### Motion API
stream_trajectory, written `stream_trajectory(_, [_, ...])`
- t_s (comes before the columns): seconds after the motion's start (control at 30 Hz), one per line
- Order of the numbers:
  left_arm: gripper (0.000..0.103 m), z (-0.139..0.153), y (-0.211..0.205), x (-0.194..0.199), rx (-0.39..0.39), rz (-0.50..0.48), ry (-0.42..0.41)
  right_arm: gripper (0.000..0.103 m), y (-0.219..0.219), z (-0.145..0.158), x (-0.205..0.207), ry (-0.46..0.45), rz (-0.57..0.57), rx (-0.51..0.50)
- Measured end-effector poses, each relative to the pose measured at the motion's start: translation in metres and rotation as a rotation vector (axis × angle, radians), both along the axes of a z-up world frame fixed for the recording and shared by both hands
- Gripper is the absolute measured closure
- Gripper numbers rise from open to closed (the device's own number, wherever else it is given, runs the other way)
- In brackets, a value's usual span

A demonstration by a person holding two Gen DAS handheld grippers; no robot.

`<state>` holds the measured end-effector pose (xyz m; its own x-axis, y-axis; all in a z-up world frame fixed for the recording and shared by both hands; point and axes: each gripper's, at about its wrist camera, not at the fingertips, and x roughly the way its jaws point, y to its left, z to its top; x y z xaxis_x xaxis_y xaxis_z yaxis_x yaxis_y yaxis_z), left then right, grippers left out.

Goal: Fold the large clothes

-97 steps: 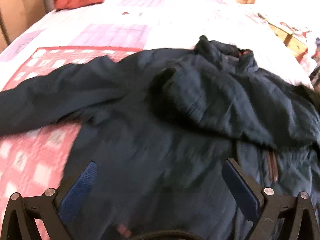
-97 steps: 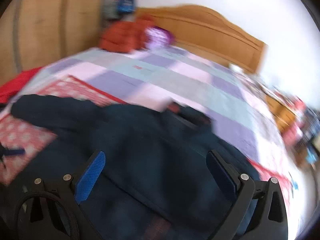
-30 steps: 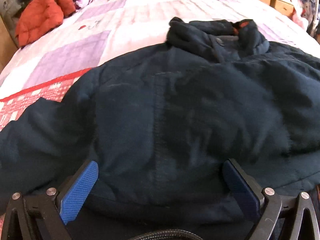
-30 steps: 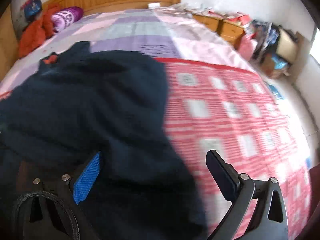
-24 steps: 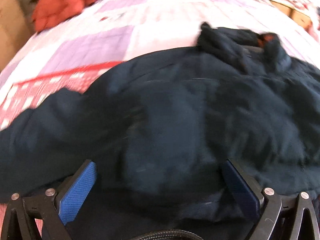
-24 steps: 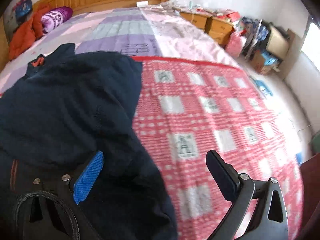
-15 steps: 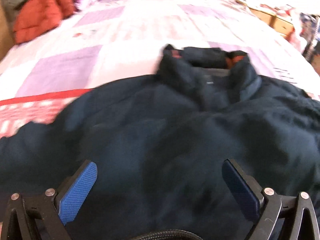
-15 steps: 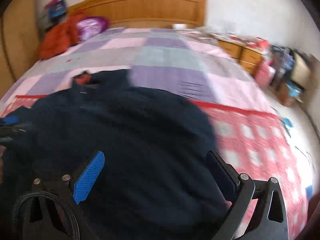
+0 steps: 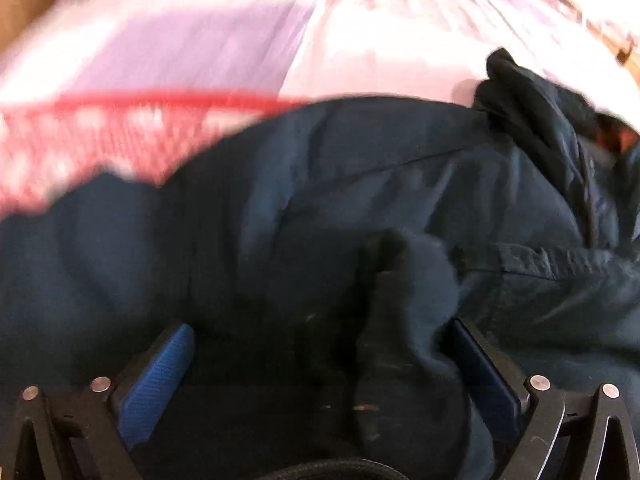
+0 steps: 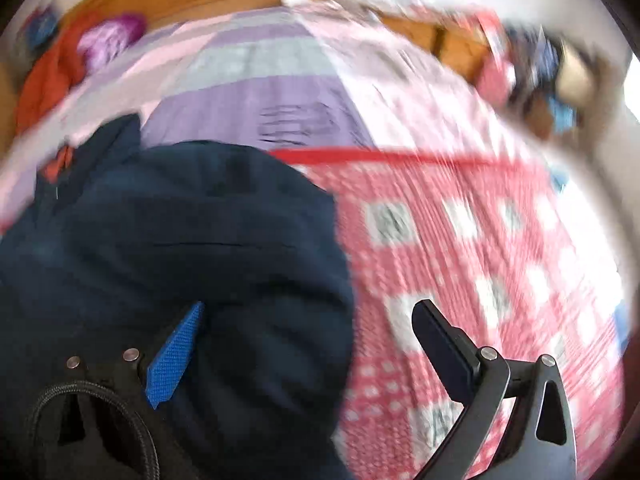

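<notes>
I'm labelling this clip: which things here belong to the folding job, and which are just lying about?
Job:
dark navy jacket
left gripper, open
right gripper, open
pink checked bedspread

Lying about:
orange-red garment
purple bundle
bedside clutter

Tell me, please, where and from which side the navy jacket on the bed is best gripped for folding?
Probably at the navy jacket's right side edge, coming in low from over the red checked blanket. That edge lies exposed and rounded against the blanket, between the fingers of the open right hand-held gripper, while the collar is bunched.
</notes>
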<state>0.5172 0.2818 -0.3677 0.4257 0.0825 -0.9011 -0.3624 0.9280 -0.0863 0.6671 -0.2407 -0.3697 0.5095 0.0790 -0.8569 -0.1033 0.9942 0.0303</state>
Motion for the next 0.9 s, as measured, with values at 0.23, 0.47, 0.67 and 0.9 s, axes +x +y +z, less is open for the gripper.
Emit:
stream_trajectory(0.23, [0.0,0.024,-0.035,-0.008,0.168,-0.038,-0.035,0.0,0.013,0.026,-0.036,-0.108,-0.008,-0.121])
stream_trajectory(0.47, [0.0,0.006,-0.05,-0.059,0.175,-0.142,-0.009,0.0,-0.016,0.012,-0.106,-0.044,0.056,-0.149])
stream_trajectory(0.67, [0.0,0.028,-0.039,-0.08,0.15,-0.067,-0.06,0.0,-0.054,0.027,-0.133,-0.093,-0.044,-0.136])
stream_trajectory(0.9, [0.0,0.04,-0.031,-0.113,0.167,-0.044,-0.065,0.0,-0.058,0.036,-0.155,-0.055,-0.046,-0.117])
